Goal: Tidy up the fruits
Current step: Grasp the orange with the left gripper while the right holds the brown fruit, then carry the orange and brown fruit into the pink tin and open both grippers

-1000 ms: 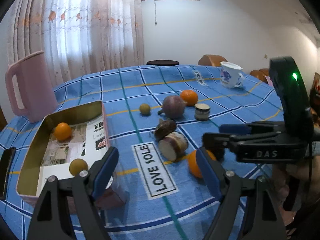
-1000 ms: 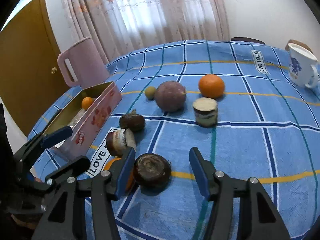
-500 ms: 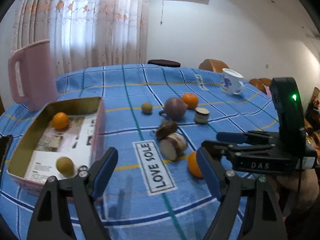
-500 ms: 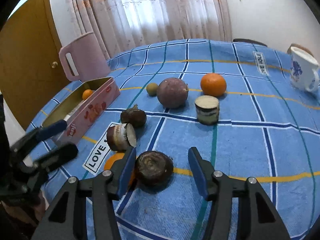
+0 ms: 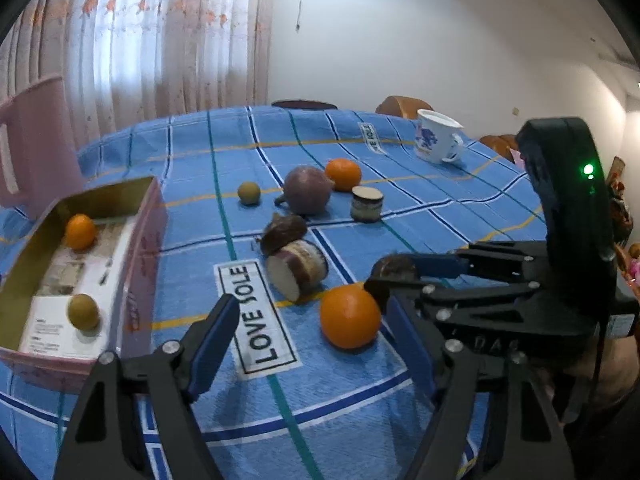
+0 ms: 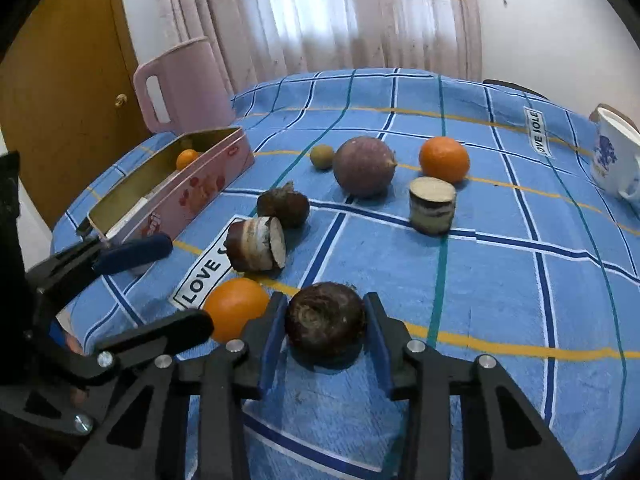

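Observation:
My right gripper (image 6: 325, 332) is shut on a dark brown round fruit (image 6: 325, 320) that rests on the blue cloth. An orange (image 6: 236, 312) lies just left of it. My left gripper (image 5: 308, 340) is open and empty, with that orange (image 5: 349, 316) between its fingers, nearer the right one. A pink tin box (image 5: 132, 280) at the left holds a small orange (image 5: 80, 231) and a small green fruit (image 5: 83, 311). Farther back lie a purple fruit (image 6: 364, 166), another orange (image 6: 444, 159), a small green fruit (image 6: 322, 156), a brown fruit (image 6: 284, 208) and two cut pieces (image 6: 258, 244) (image 6: 433, 205).
A pink pitcher (image 6: 184, 80) stands behind the box. A white mug with blue flowers (image 6: 614, 156) stands at the far right. The round table's edge curves close on the left and near sides. A wooden door is to the left.
My right gripper has closed its fingers onto the dark brown fruit. My left gripper has moved right, away from the box, and now frames the near orange.

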Available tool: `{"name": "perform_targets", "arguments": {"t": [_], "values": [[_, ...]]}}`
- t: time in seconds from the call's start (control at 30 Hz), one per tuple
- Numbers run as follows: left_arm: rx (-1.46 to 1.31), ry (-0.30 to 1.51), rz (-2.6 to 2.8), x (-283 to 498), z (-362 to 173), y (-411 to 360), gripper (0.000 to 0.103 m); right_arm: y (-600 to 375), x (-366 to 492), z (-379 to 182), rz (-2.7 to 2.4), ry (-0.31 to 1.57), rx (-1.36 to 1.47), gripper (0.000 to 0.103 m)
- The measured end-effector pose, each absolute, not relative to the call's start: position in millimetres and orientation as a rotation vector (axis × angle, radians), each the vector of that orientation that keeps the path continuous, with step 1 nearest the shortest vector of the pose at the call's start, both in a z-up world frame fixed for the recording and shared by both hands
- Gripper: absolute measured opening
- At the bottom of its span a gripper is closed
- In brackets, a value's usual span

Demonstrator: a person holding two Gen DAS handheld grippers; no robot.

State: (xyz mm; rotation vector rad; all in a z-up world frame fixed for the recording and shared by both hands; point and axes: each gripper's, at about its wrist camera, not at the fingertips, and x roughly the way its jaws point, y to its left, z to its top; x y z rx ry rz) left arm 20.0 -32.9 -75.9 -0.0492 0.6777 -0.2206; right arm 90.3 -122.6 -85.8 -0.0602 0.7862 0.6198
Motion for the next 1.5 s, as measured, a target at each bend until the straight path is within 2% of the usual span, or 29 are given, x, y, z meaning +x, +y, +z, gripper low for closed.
{"name": "perform_targets", "arguments": {"t": [0.1, 0.3, 0.37, 0.43, 0.53, 1.5], "values": [[-0.054, 0.686, -0.228, 21.5, -76.8, -34.3, 0.074, -134.0, 91.0, -83.2, 0.609, 0.759, -0.001, 0.040], [-0.046, 0.719, -0.279, 27.2, -78.7, -49.2, 0.073, -151.7, 90.3, -77.1, 0.530, 0.698, 0.073, 0.040], [-0.057, 0.751, -0.297, 34.4, -83.9, -52.6, 0.066, -153.4, 90.2, -76.1, 0.525, 0.693, 0.083, 0.040], [-0.082, 0.788, -0.319, 41.7, -89.5, -53.8, 0.046, -153.1, 89.2, -74.9, 0.522, 0.687, 0.078, 0.041], [-0.095, 0.791, -0.331, 41.4, -90.6, -53.6, 0.039, -152.6, 87.9, -74.5, 0.523, 0.677, 0.073, 0.041], [-0.047, 0.553, -0.200, 13.6, -65.9, -39.5, 0.038, -145.9, 53.9, -61.8, 0.593, 0.485, -0.007, 0.041]]}}
